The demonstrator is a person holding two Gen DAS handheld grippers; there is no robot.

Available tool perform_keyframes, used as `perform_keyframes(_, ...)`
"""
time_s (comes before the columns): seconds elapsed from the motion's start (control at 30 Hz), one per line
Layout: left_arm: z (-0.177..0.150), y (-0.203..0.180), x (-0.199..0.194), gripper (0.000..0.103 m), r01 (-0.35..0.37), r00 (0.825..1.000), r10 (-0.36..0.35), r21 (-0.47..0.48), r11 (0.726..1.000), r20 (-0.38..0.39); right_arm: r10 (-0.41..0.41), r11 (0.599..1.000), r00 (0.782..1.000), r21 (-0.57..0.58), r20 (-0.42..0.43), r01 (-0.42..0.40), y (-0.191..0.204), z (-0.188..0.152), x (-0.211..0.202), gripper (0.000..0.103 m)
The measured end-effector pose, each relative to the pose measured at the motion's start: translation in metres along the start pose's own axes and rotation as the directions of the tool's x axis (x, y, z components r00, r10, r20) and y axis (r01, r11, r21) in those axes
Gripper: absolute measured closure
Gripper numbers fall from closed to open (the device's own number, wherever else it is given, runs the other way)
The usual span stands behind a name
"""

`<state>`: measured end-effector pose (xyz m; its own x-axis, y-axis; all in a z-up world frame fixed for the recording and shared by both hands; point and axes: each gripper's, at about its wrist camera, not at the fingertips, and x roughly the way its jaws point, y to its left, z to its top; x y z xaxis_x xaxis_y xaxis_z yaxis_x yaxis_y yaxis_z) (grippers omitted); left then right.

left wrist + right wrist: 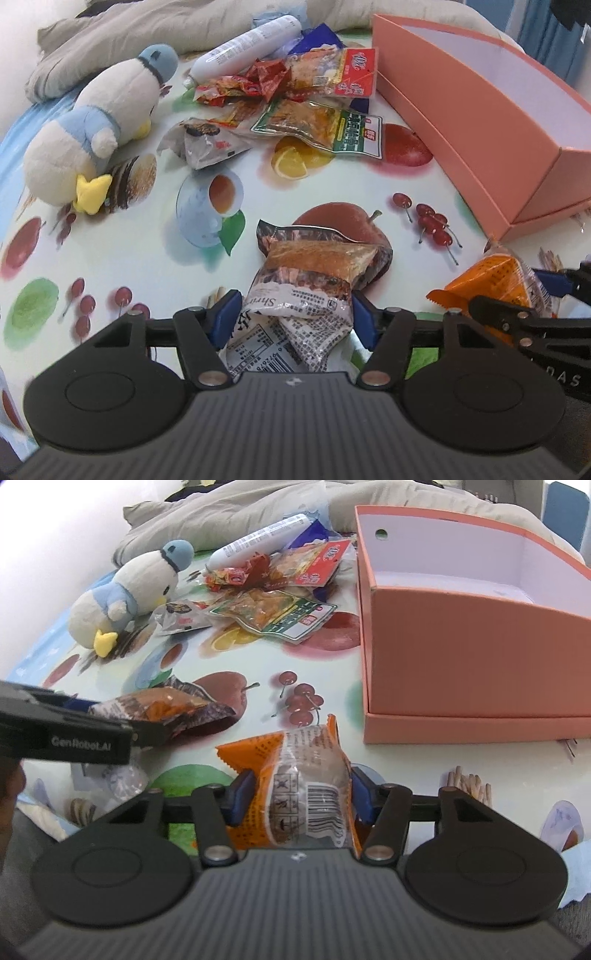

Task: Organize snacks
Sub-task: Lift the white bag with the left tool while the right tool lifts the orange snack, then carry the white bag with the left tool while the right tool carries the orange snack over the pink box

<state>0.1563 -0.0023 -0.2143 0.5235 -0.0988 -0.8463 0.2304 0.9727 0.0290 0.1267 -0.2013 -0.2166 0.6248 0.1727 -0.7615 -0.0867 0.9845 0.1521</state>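
2 snack packets are held at once, 1 in each gripper, which fits a plan to carry both to the pink box (476, 646) in a single trip.

The left gripper (291, 321) has its jaws pinching the near end of a brown-and-white shrimp snack packet (317, 266). The packet's long axis runs away from the gripper, its sealed far end pointing toward the far side of the counter (155, 258) and lying over a printed apple. It appears gripped across its narrow width so that the length hangs forward, ready to slide in end first.

The right gripper (301, 794) has its jaws pinching an orange snack packet (295, 771) by its barcode end. Its long axis also points away from the gripper, tilted slightly left, with the serrated seal at the far left corner. Whether either packet is lifted clear of the counter or only resting on it cannot be told from these wrist views.

The pink box stands open on the right of the counter, just beyond the orange packet, and its white interior looks bare; its position near both grippers suits short transfers. The remaining snacks lie in a loose pile (295, 96) at the far middle of the counter, next to a white tube (247, 46) and a plush penguin (99, 125) at the far left, so most of the sorting is judged undone.
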Motion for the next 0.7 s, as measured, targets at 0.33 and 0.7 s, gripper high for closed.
perform_keyframes(0.33,-0.01,0.005,-0.031,0.042,0.016,0.998,-0.005,-0.157,0.987,0.07,-0.004,1.0,0.998,0.004,0.056,0.004,0.002,0.003,-0.021,0.048)
perform_keyframes(0.7,-0.018,0.007,-0.069,0.042,-0.003,0.99,0.034,-0.22,0.975,0.139,-0.001,1.0,0.992,0.019,0.124,-0.001,0.005,0.017,-0.049,0.049)
